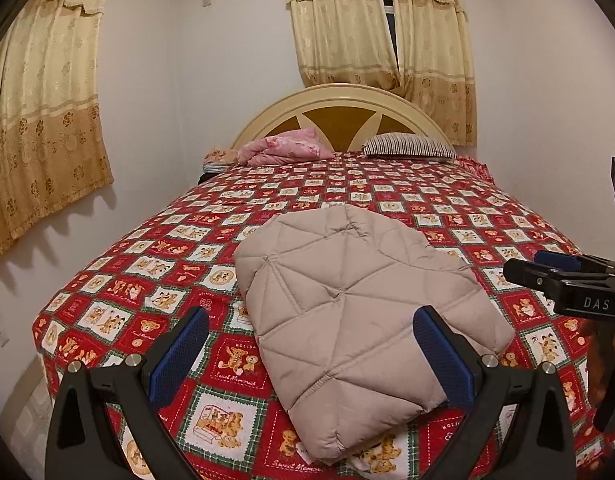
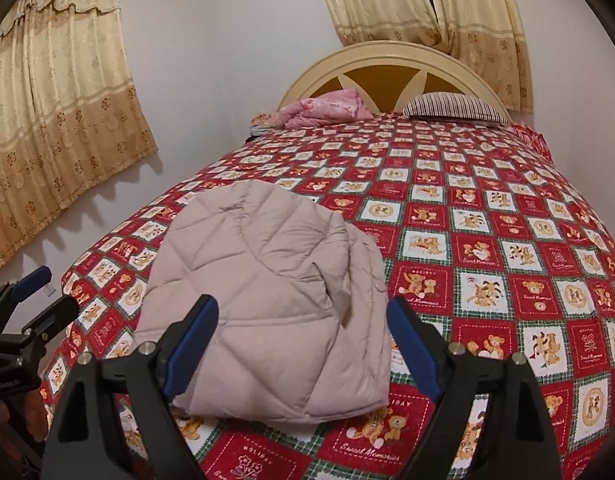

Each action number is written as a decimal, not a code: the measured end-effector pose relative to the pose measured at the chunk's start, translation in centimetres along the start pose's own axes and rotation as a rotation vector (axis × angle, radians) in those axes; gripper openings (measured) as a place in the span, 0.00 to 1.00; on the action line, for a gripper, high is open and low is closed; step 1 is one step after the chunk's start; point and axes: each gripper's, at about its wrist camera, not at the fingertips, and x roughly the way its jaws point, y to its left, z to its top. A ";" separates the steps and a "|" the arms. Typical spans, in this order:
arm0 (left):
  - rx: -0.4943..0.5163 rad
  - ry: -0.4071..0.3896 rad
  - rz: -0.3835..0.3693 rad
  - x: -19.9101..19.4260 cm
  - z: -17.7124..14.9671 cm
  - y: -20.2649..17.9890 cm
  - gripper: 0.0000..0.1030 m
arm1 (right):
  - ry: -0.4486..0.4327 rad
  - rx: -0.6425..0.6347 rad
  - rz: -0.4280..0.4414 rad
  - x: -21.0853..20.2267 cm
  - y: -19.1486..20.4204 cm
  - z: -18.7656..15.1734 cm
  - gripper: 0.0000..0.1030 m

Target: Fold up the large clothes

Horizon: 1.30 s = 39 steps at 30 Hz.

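Observation:
A beige quilted puffer jacket (image 1: 359,312) lies folded into a compact bundle near the foot of the bed; it also shows in the right wrist view (image 2: 267,292). My left gripper (image 1: 311,344) is open and empty, held above the jacket's near left part. My right gripper (image 2: 303,332) is open and empty, held above the jacket's near edge. The right gripper also shows at the right edge of the left wrist view (image 1: 547,268), and the left gripper at the left edge of the right wrist view (image 2: 43,292). Neither gripper touches the jacket.
The bed has a red patchwork bedspread (image 1: 387,192) with teddy-bear squares. A pink blanket (image 1: 287,146) and a striped pillow (image 1: 407,146) lie by the cream headboard (image 1: 339,96). Gold curtains (image 1: 39,128) hang on the white walls. The bed's left edge drops to the floor.

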 end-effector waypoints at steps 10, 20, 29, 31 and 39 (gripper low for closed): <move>-0.009 -0.005 -0.012 -0.4 -0.3 -0.1 0.99 | -0.014 -0.023 0.007 -0.7 0.8 -0.5 0.89; 0.007 -0.015 -0.010 -0.8 -0.4 -0.5 0.99 | -0.060 -0.041 0.003 -2.3 1.8 -0.4 0.91; 0.000 -0.027 -0.020 -1.3 -0.1 -0.5 0.99 | -0.073 -0.049 0.003 -2.8 1.9 -0.5 0.92; -0.003 -0.023 -0.017 -1.2 -0.1 -0.6 0.99 | -0.077 -0.050 0.007 -3.0 2.0 -0.6 0.92; 0.014 -0.016 -0.014 -1.0 -0.2 -0.9 0.99 | -0.081 -0.048 0.010 -3.2 1.9 -0.8 0.92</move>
